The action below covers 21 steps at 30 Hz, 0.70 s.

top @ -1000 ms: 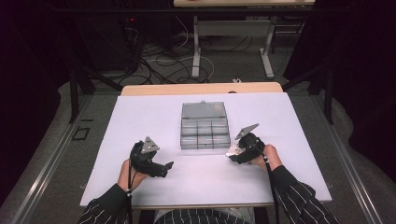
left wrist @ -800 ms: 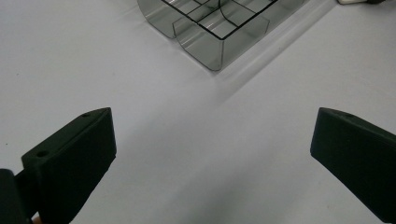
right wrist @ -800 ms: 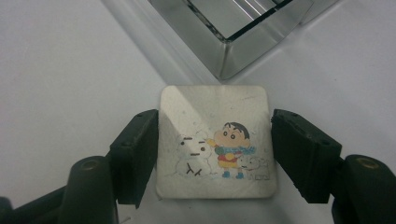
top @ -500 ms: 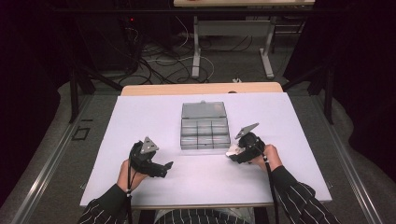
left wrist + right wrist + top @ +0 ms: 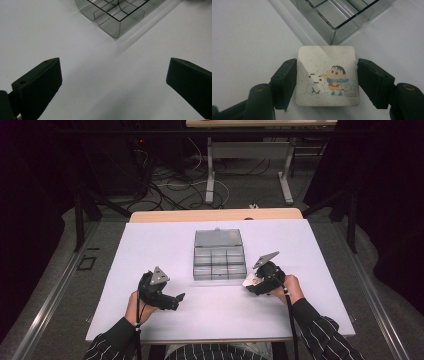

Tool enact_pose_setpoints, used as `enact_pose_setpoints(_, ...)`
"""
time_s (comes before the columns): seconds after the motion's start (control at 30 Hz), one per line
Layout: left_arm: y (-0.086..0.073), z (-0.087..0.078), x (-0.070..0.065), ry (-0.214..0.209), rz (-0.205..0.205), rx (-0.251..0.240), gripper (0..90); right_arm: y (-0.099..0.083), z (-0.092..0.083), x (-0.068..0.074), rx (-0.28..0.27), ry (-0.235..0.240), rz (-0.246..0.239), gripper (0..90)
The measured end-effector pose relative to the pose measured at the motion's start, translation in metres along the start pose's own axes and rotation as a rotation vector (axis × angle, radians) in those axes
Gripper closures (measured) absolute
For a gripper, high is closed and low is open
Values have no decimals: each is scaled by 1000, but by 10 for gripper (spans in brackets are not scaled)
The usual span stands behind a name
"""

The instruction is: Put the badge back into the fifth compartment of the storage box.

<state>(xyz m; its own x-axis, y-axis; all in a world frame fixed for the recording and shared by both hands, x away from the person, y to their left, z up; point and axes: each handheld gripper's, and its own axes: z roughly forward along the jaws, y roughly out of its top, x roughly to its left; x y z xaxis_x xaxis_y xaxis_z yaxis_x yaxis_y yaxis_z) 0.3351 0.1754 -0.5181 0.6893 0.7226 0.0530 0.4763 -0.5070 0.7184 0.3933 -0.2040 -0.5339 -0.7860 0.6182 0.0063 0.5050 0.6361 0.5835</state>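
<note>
Right gripper view puts a square tile [image 5: 327, 76] with rounded corners between the 2 black jaws of the right gripper [image 5: 327, 82], and both matte pads press on its side edges, so the tool is clamped on it. The tile's face is pale and speckled, printed with a cartoon child in a red top beside a small white figure. It sits low over the smooth white table [image 5: 244, 37], just short of a corner of the clear plastic organizer box [image 5: 342, 15]. From the high view, that box [image 5: 219, 256] lies mid-table with its lid folded back, its tray split by thin walls into small square compartments; whether they hold anything I cannot tell. The left gripper [image 5: 113, 82] rests apart from the box, its 2 blocky jaws spread wide over bare table.
</note>
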Motion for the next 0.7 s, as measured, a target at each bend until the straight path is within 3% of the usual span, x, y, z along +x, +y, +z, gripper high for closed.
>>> enact_pose_setpoints(0.5, 0, 1, 0, 9, 2, -10, 3, 3, -10, 4, -59, -30, -23, 333)
enact_pose_setpoints(0.7, 0, 1, -1, 11, 3, -12, 3, 3, -14, 5, -49, -24, -15, 333)
